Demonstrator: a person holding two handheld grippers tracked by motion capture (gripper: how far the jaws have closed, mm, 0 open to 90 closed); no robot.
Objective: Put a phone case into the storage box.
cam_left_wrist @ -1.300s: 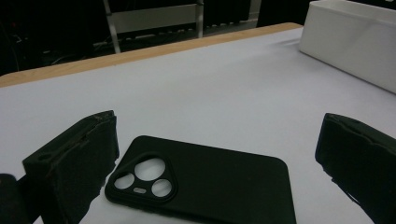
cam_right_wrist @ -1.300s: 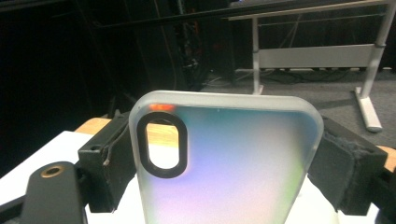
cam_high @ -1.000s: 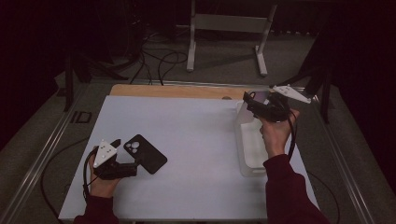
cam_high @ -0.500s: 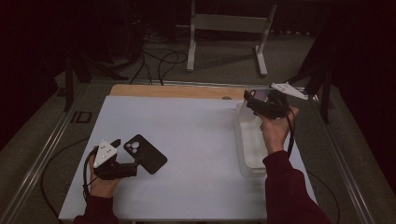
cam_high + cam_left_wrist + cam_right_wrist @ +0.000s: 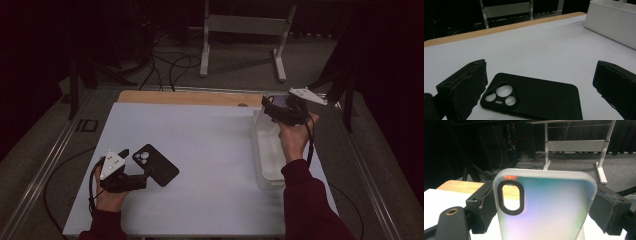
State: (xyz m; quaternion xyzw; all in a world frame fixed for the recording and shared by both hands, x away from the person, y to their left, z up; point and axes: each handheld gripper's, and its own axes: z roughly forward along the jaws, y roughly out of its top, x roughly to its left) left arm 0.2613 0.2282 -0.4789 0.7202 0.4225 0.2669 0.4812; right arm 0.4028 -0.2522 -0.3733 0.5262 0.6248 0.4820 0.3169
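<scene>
Dark floor, loose cables and a pale metal frame [image 5: 240, 30] lie beyond the far edge, where we see a strip of bare wood [image 5: 190, 97] past the smooth white sheet that covers the table [image 5: 210, 150]. We hold our right gripper [image 5: 544, 207] raised at the far right, above the far end of a white rectangular bin [image 5: 267, 155], its jaws clamped on the two long sides of a translucent phone case [image 5: 549, 210]: frosted, round-cornered, with a black-ringed oval camera opening and a faint pink-to-green sheen. We keep our left gripper [image 5: 539, 85] low at the near left, jaws spread wide and gripping nothing, one on each side of a matte black phone case [image 5: 536, 97] that lies flat on the sheet with its three-lens cut-out up. Between the black case and the bin, we have a broad stretch of bare sheet.
</scene>
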